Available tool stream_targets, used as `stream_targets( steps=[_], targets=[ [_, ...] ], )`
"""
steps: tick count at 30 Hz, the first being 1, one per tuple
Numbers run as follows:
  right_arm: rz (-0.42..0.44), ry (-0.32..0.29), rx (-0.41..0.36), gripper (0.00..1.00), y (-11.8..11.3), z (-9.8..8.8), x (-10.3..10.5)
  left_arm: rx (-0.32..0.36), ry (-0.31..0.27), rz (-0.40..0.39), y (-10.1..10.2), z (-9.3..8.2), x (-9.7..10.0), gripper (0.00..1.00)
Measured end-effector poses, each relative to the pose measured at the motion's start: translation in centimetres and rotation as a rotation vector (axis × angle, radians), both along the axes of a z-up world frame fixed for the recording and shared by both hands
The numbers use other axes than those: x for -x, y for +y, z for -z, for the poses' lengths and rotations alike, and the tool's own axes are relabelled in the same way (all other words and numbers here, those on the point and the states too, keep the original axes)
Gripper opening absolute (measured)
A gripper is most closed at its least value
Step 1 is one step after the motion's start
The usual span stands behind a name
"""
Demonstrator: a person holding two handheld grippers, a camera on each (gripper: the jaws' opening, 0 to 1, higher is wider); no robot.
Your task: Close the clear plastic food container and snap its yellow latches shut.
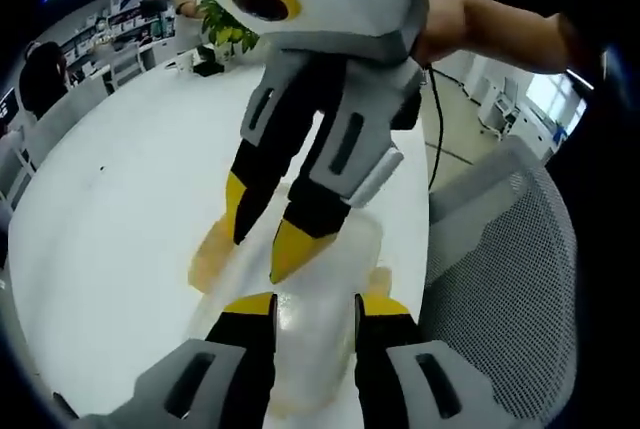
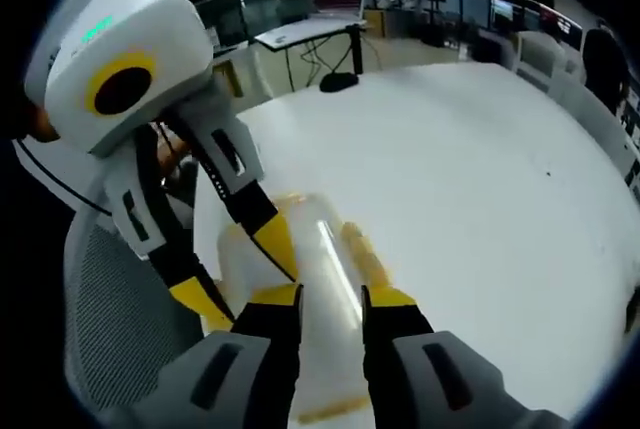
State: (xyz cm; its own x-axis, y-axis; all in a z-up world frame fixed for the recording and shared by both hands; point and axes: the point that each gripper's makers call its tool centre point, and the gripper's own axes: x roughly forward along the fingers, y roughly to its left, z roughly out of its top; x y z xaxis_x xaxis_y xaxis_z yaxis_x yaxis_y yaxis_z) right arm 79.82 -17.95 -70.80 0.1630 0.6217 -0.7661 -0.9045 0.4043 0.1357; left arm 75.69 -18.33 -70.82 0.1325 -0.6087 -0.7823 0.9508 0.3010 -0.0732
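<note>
container (image 2: pixel 300 279): you see clear, glossy plastic with a bright glare streak
latches (image 2: pixel 365 254): yellow translucent plastic
table (image 1: pixel 130 209): smooth white, faint sheen
chair (image 1: pixel 510 269): grey woven mesh, matt
right gripper (image 1: pixel 270 249): your matt grey and black plastic, yellow tips

White table (image 1: pixel 120 219), mesh chair (image 1: pixel 510 269)

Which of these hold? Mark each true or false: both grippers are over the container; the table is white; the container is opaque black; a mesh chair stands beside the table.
1. Both the left gripper and the right gripper are over the container. True.
2. The table is white. True.
3. The container is opaque black. False: it is clear plastic with yellow latches.
4. A mesh chair stands beside the table. True.
5. The table is square-cornered. False: its edge curves.
</note>
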Motion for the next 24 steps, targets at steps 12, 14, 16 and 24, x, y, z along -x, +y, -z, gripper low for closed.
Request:
stream_targets(
  steps=[12,14,16,24],
  targets=[
    [-0.063,0.001,0.003,0.26,0.5,-0.4,-0.2,-0.012,-0.065,0.055,0.1,0.1,1.0,0.27],
    [-0.068,-0.004,0.002,0.29,0.6,-0.4,-0.3,-0.015,-0.076,0.063,0.0,0.1,1.1,0.28],
    [-0.078,0.002,0.012,0.30,0.5,-0.2,-0.4,-0.019,-0.092,0.076,0.1,0.2,1.2,0.28],
    [-0.138,0.027,0.060,0.35,0.2,0.9,-0.3,-0.044,-0.186,0.158,0.2,0.5,1.5,0.30]
  ],
)
